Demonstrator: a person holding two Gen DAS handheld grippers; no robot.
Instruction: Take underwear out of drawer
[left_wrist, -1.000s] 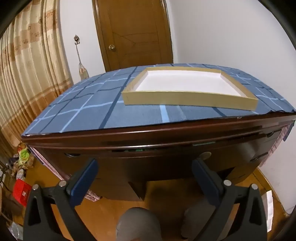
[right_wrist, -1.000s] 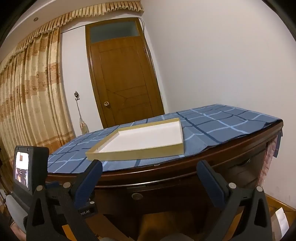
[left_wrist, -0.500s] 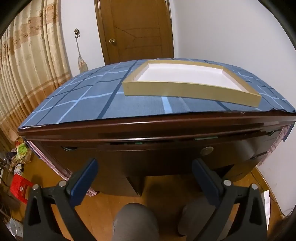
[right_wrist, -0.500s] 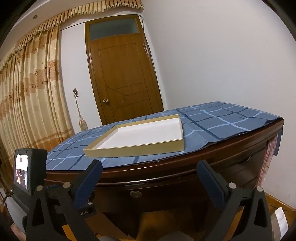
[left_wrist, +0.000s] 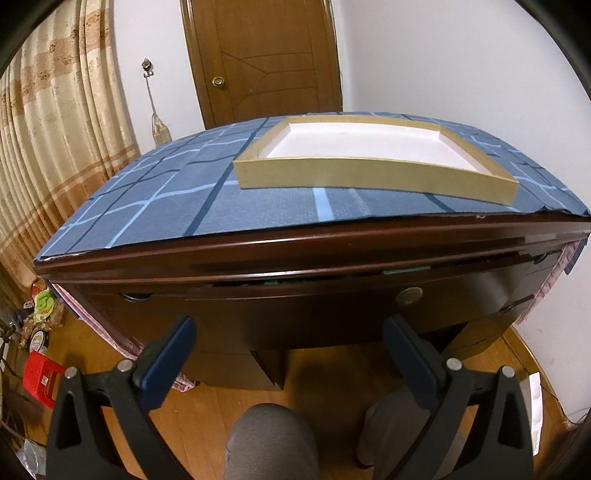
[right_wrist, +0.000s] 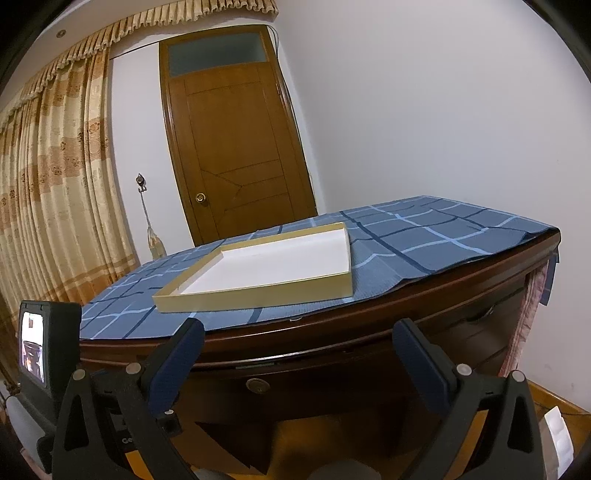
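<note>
Facing a dark wooden bench (left_wrist: 280, 247), both claws hang in front of it with nothing between their fingers. The left claw (left_wrist: 290, 350) is spread wide, low in the left wrist view, its blue pads well apart. The right claw (right_wrist: 299, 354) is spread just as wide in the right wrist view. A blue checked cloth (left_wrist: 155, 206) covers the bench top, and a shallow tan tray (left_wrist: 369, 173) with a white floor sits on it, right of centre in the left view. The drawer (left_wrist: 295, 310) under the top edge is almost shut; a thin gap along its upper edge shows slivers of green, too small to identify. A round metal lock (left_wrist: 409, 295) sits on the drawer front. No underwear can be made out. The person's knees (left_wrist: 271, 439) fill the bottom centre. A brown door (right_wrist: 236, 155) stands behind, gold curtains (right_wrist: 48, 192) at left. The other claw's small screen (right_wrist: 33, 347) shows at lower left of the right view.

Compared with a second ago, the left camera sits slightly higher and closer, so the tray looks larger; the drawer gap is unchanged.
</note>
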